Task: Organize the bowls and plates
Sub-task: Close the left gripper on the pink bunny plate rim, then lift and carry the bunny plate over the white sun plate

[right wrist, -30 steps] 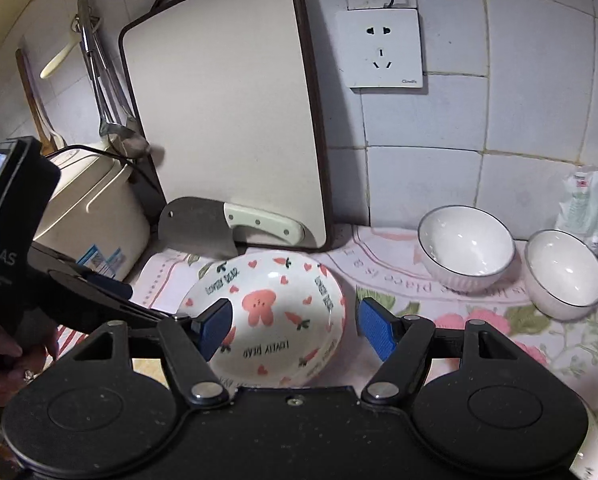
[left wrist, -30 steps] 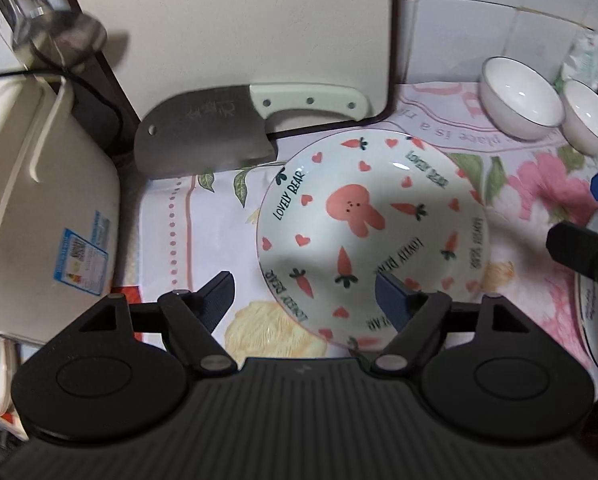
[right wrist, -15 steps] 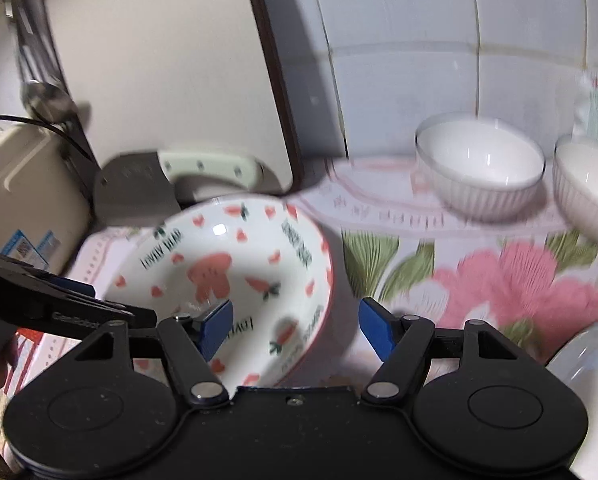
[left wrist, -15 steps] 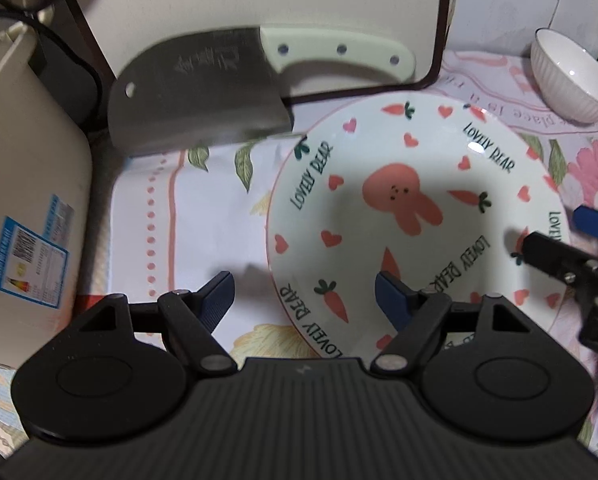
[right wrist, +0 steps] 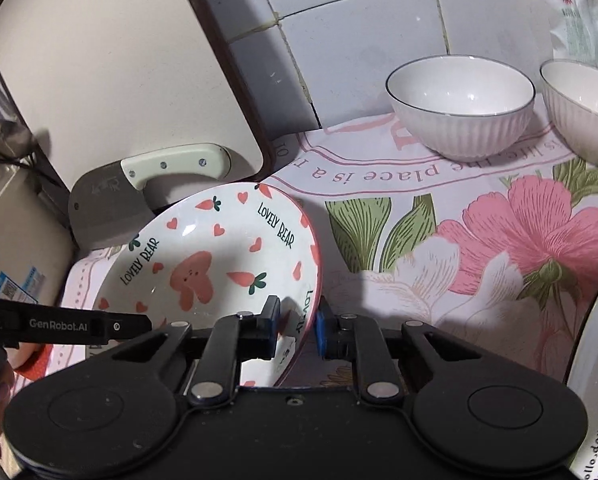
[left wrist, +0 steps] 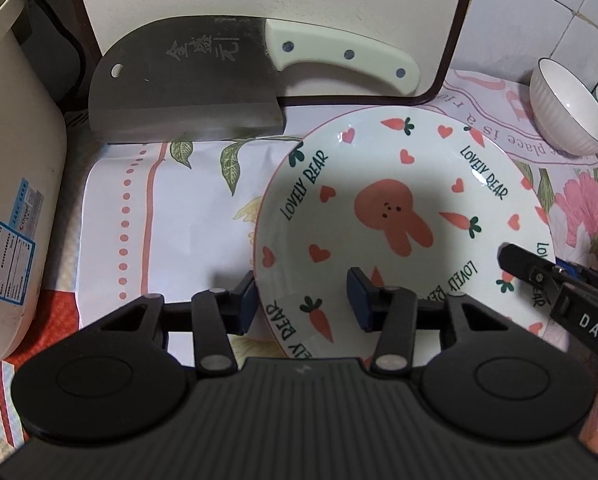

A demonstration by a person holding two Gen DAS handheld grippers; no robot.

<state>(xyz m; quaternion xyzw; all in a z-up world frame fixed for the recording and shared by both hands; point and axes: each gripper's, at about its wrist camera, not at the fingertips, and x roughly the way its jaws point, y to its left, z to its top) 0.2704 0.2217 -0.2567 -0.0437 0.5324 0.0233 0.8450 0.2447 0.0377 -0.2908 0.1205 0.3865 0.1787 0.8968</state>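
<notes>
So the count was: one cutting board (right wrist: 111,68), one rice cooker (left wrist: 15,184), one patterned plate (left wrist: 403,216), one plain white plate (right wrist: 591,360) poking in at the right edge, two white ribbed bowls (right wrist: 459,108), one cleaver (left wrist: 187,92).

The patterned plate was the star here: white, pink rim, a pink bunny in the middle, hearts and carrots all over and "LOVELY BEAR" printed several times. It sat on the floral tablecloth (right wrist: 499,240), just in front of the cleaver and board, well apart from the bowls at the back by the tiled wall.

Both grippers were on it. The right gripper (right wrist: 297,328) had its blue pads squeezing together on the plate's right rim, looked clamped, and that side seemed tilted up. The left gripper (left wrist: 301,304) straddled the near-left rim, jaws closing, but with visible room between pad and plate.

The cleaver leaned against the board right behind the plate, cooker crowding the left.
</notes>
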